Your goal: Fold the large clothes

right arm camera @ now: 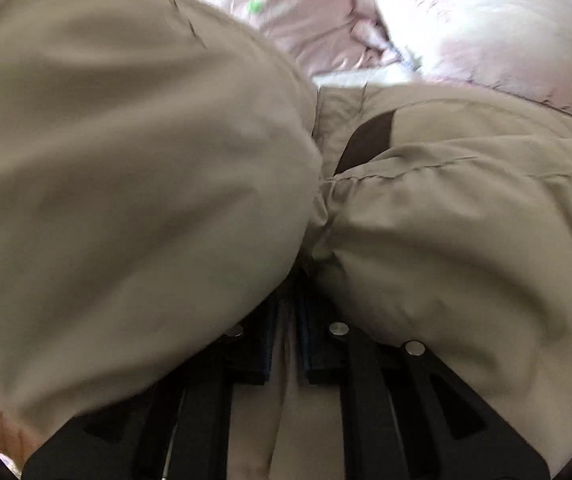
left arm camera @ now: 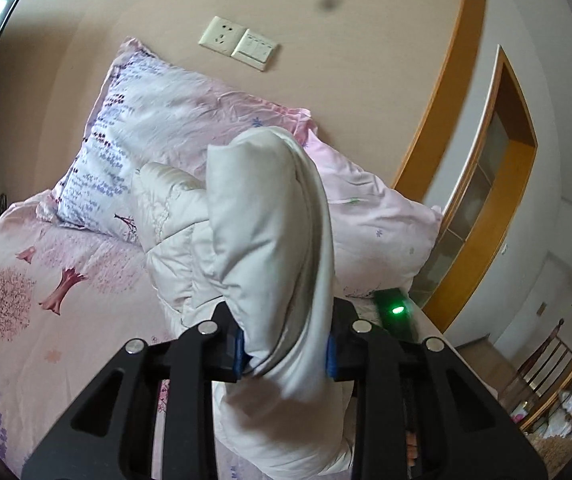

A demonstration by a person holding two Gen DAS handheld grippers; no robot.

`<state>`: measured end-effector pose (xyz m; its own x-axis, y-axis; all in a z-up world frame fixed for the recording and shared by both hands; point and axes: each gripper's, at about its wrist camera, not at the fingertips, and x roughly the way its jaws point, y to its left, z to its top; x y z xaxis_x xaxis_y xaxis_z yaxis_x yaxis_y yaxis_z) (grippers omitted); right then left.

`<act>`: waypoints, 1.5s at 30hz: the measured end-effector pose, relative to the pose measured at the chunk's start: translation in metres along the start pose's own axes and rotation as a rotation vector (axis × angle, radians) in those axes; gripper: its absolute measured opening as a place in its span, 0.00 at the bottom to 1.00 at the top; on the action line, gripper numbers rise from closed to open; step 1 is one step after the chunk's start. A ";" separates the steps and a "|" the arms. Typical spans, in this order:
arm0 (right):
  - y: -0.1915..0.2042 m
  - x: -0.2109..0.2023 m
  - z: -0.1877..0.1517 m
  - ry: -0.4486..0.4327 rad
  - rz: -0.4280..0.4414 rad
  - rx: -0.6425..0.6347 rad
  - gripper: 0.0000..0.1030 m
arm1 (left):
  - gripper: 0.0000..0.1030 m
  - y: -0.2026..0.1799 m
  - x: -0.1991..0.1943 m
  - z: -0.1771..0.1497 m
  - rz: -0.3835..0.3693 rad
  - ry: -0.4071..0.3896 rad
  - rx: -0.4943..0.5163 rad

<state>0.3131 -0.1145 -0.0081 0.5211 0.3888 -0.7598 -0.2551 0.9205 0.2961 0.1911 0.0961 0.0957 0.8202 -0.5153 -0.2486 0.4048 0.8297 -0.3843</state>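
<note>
Left gripper (left arm camera: 286, 354) pinching puffy coat (left arm camera: 270, 220) above bed (left arm camera: 46, 320) (pillows (left arm camera: 158, 120) only here); right gripper (right arm camera: 287, 344) pinched on coat cloth

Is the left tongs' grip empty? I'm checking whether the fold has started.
No: the left tongs are clamped on a puffy off-white padded garment, its fabric bulging between the blue pads.

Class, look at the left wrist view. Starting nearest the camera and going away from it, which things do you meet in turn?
Left hand-held gripper clamping the white padded coat → patterned pillow → wall socket on the beige wall.
</note>
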 end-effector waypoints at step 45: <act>-0.162 -0.138 -0.028 -0.400 -0.069 0.297 0.68 | 0.36 -0.111 0.050 -0.036 -0.204 0.111 0.230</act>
<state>0.2599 -0.3180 0.0327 0.8151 0.2576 -0.5188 0.0035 0.8935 0.4491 0.1724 -0.0294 0.0935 0.6693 -0.6853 -0.2872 0.6471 0.7275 -0.2281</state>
